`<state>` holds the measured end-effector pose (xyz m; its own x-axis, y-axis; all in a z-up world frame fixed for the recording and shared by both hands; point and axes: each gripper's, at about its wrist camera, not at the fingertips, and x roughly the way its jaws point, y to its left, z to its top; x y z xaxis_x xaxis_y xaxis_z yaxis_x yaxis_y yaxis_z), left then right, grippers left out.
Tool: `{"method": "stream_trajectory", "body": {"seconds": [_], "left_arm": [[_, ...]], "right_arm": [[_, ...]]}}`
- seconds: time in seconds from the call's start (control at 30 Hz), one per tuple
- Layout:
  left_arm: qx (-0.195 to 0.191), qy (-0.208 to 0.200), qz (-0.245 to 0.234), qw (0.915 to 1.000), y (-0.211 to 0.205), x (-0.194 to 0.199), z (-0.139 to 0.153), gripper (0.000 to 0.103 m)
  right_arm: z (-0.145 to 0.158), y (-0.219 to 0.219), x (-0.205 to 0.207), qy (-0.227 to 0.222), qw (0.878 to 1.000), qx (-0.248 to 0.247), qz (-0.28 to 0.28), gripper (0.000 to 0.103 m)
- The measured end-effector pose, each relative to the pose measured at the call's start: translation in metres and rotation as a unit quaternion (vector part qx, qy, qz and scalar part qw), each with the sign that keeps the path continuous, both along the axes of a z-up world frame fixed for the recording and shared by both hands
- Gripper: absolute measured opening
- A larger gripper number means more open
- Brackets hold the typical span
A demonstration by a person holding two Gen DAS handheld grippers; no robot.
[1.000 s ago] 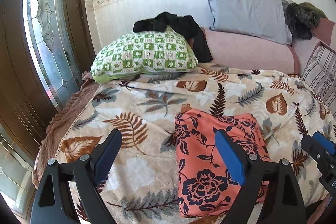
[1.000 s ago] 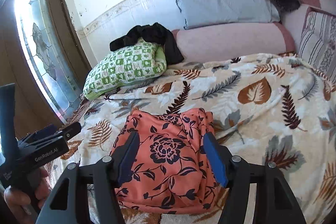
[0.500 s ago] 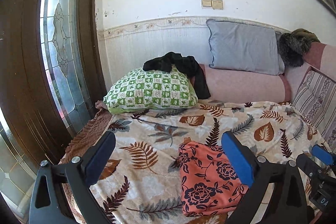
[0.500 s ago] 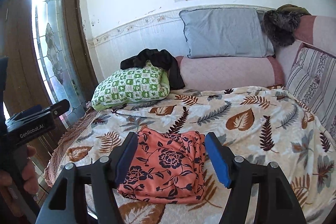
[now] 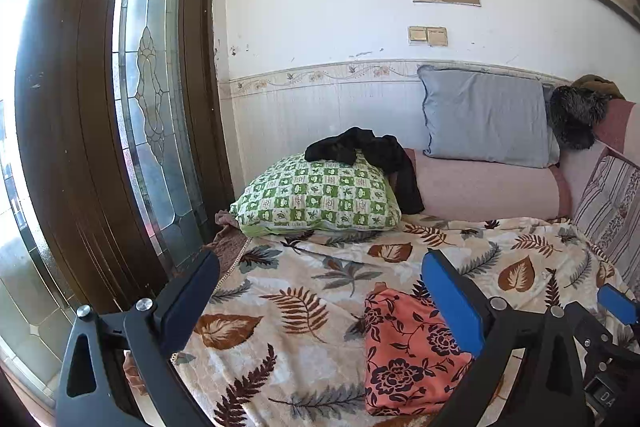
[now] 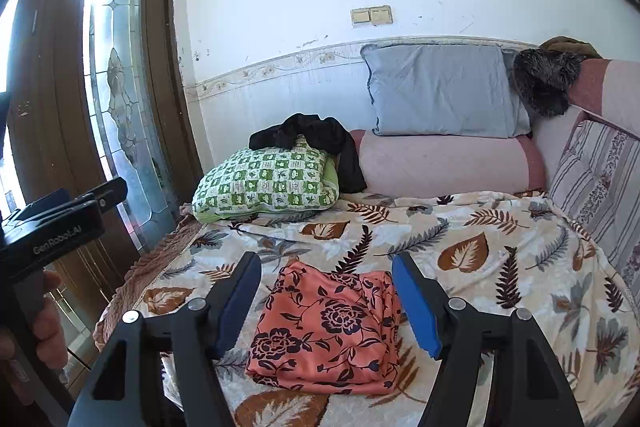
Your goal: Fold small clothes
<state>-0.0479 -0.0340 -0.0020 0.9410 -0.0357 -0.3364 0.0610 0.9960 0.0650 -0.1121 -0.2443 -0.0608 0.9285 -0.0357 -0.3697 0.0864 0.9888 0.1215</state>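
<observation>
Fabric first, in the left wrist view: the folded floral garment [image 5: 404, 351] lies flat on the leaf-print blanket [image 5: 304, 307], low and right of centre, and nothing grips it. The left hand-held gripper [image 5: 320, 295] stands wide open and empty, its right pad passing in front of the cloth without pressing on it. A second ago this gripper sat low over the bed and the garment filled much of the lower frame; now the door [image 5: 80, 147], the wall and the light switch [image 5: 427, 35] have come into sight — the hand has lifted and drawn back.

In the right wrist view the garment [image 6: 326, 327] shows as a neat coral packet, edges stacked, between the fingers in the picture yet well clear of them. The right hand-held gripper [image 6: 326, 303] is open and empty, its jaws still easing apart. The left tool and the fingers [image 6: 48, 323] holding it show at the left edge. Compared with the earlier frame, the cloth looks smaller and farther off. I judge this piece finished; the black garment [image 6: 316, 143] on the green pillow [image 6: 264, 187] may come next.
</observation>
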Motion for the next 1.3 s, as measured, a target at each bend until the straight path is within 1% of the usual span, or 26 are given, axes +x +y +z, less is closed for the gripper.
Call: {"method": "stream_trajectory", "body": {"seconds": [0.1, 0.2, 0.4, 0.6, 1.3], "left_arm": [[0.003, -0.005, 0.004, 1.0, 0.003, -0.003, 0.003, 0.101], [0.015, -0.013, 0.012, 0.9997, 0.004, -0.007, 0.007, 0.101], [0.013, -0.014, 0.013, 0.9997, 0.007, -0.01, 0.011, 0.101], [0.023, -0.012, 0.008, 0.9996, 0.004, -0.009, 0.008, 0.101], [0.024, -0.013, -0.004, 0.9996, 0.003, -0.01, 0.008, 0.101]], "right_arm": [[-0.001, 0.002, -0.001, 0.001, 1.0, 0.0, 0.0, 0.072], [-0.001, 0.003, -0.002, 0.001, 1.0, 0.0, 0.003, 0.072], [-0.002, 0.005, -0.003, 0.0, 1.0, 0.01, 0.005, 0.072], [-0.006, 0.004, 0.0, 0.006, 1.0, 0.018, 0.007, 0.072], [-0.014, 0.009, 0.007, 0.017, 1.0, 0.023, 0.012, 0.072]]}}
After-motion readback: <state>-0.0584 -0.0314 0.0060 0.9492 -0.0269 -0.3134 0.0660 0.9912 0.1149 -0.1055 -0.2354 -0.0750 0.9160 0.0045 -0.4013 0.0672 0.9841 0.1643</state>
